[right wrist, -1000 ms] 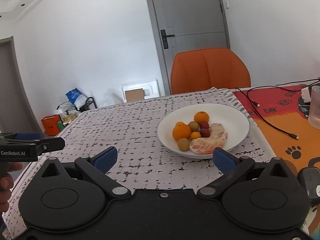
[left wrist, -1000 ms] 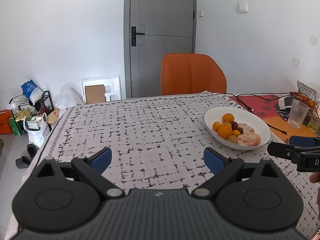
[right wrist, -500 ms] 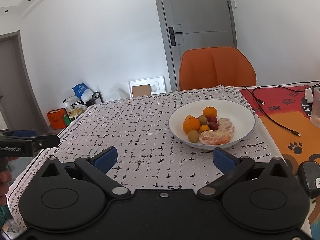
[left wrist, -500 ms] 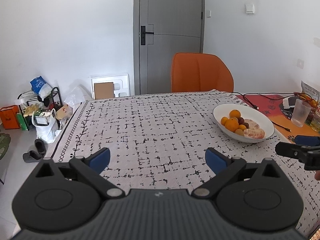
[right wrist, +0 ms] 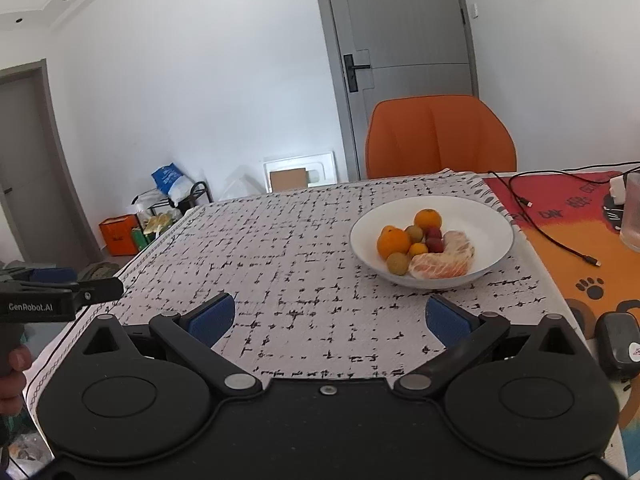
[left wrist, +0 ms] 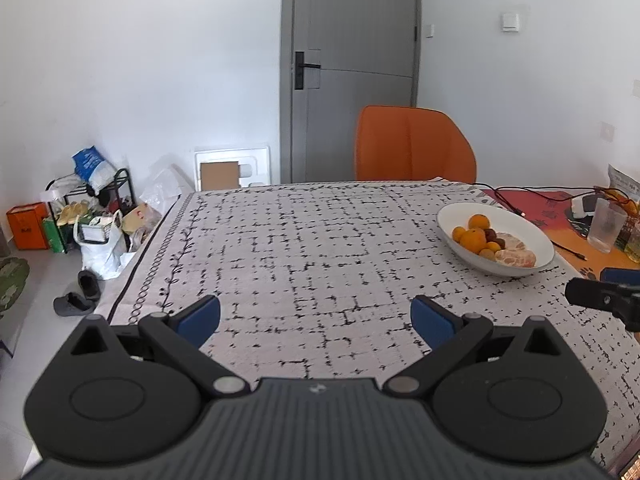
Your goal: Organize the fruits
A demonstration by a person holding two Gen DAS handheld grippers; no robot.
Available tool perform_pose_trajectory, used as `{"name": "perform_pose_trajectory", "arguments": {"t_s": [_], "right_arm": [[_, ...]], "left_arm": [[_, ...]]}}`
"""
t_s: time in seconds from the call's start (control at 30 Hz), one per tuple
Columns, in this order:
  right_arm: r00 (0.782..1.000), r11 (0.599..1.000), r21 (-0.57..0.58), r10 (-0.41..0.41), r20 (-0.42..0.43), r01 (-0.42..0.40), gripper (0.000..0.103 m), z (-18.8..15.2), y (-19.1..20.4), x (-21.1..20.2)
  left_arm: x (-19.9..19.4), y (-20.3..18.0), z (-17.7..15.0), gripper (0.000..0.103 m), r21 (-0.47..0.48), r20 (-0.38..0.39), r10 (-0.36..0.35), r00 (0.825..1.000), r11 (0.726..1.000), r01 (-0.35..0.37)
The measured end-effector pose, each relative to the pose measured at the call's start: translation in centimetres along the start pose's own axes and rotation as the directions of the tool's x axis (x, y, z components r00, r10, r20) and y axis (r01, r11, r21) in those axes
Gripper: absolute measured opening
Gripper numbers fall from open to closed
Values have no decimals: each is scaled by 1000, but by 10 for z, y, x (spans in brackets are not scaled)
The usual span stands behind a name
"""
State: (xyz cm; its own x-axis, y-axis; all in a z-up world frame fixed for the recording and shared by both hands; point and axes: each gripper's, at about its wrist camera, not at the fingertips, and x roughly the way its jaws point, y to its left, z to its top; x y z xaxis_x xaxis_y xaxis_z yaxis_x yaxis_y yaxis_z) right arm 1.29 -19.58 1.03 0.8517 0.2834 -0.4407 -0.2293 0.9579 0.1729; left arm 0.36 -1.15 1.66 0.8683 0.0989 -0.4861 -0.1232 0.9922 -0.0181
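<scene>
We hold both grippers low over the near edge of the table, level, fingers pointing forward toward the door. Left gripper (left wrist: 316,316): jaws spread wide, blue pads (left wrist: 199,317) well apart, nothing between them, only patterned tablecloth (left wrist: 320,240) below. Right gripper (right wrist: 330,316): same pose, jaws wide apart, holding nothing, pads (right wrist: 444,320) over the cloth just short of the bowl.

The white bowl (right wrist: 492,216) sits on the tablecloth ahead and a little right of the right gripper; from the left wrist view it is far right (left wrist: 532,236). In it we see oranges (right wrist: 393,242), a small tangerine (right wrist: 418,249), two brownish-green round fruits (right wrist: 397,263), dark red small fruits (right wrist: 434,240) and peeled citrus segments (right wrist: 444,262), all bunched touching each other toward the bowl's left half.

In the right wrist view the left gripper's side shows at far left, label reads "GenRobot.AI" (right wrist: 30,306), with our left hand (right wrist: 12,376) wrapped on its handle. In the left wrist view the right gripper's tip pokes in at the right edge (left wrist: 600,300).

Right of the cloth is an orange-red mat (right wrist: 568,216) with paw prints and partial letters we can't read fully, a black cable (right wrist: 560,240), a clear glass (left wrist: 606,226), a black device (right wrist: 618,344). Orange chair (right wrist: 438,136) is behind the table, grey door (right wrist: 400,60) beyond it.
</scene>
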Motion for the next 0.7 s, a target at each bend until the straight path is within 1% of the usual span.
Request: {"name": "perform_pose_trajectory", "arguments": {"t_s": [0.17,0.3,0.7], "right_arm": [[1000,1000,14,13,-8,-13,103,-3,4,3],[1000,1000,-2,16,-11,-16,103,-5,9,4],[1000,1000,6,13,8,-13,103,-1,7,-1]], "left_arm": [[-4,7,-1,101,-8,0,16,1000,1000,-16],[-6,9,-1,101,-11,3,17,1000,1000,-17],[-8,9,-2,101,-6,3,10,1000,1000,-10]]}}
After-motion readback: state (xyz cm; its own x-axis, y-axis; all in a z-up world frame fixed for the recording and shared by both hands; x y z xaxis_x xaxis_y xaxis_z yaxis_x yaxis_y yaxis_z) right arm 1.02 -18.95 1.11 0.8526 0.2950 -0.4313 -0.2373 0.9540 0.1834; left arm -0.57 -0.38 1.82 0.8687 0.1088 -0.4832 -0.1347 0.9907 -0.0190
